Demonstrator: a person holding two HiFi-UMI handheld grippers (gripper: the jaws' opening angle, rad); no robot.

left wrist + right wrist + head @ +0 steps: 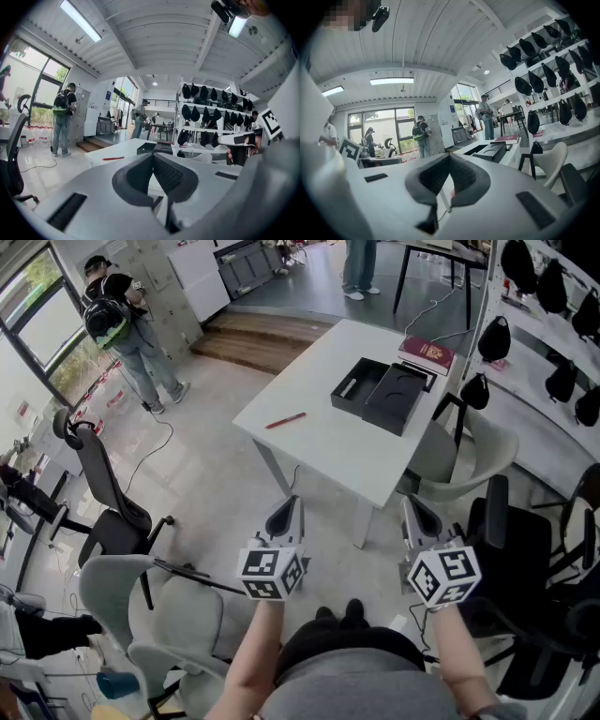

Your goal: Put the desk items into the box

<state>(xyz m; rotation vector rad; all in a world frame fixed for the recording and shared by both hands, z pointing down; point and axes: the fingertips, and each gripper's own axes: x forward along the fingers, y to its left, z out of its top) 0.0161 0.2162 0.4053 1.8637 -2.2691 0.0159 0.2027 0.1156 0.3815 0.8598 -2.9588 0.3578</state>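
A white table (328, 451) stands ahead of me. On it lie a red pen (285, 420), an open black box (359, 386) with its black lid (396, 399) beside it, and a red book (427, 354) at the far corner. My left gripper (284, 515) and right gripper (420, 517) hover side by side close to my body, short of the table's near edge. Both are shut with nothing between the jaws. The left gripper view shows the pen (113, 158) and box (154, 147) beyond its shut jaws; the right gripper view shows the box (490, 151) and book (506, 138).
A pale grey chair (178, 615) stands at my lower left and a black office chair (103, 493) farther left. A white chair (469, 451) and a black chair (525, 559) stand right of the table. Shelves of black caps (553, 296) line the right. A person with a backpack (127, 329) stands at left.
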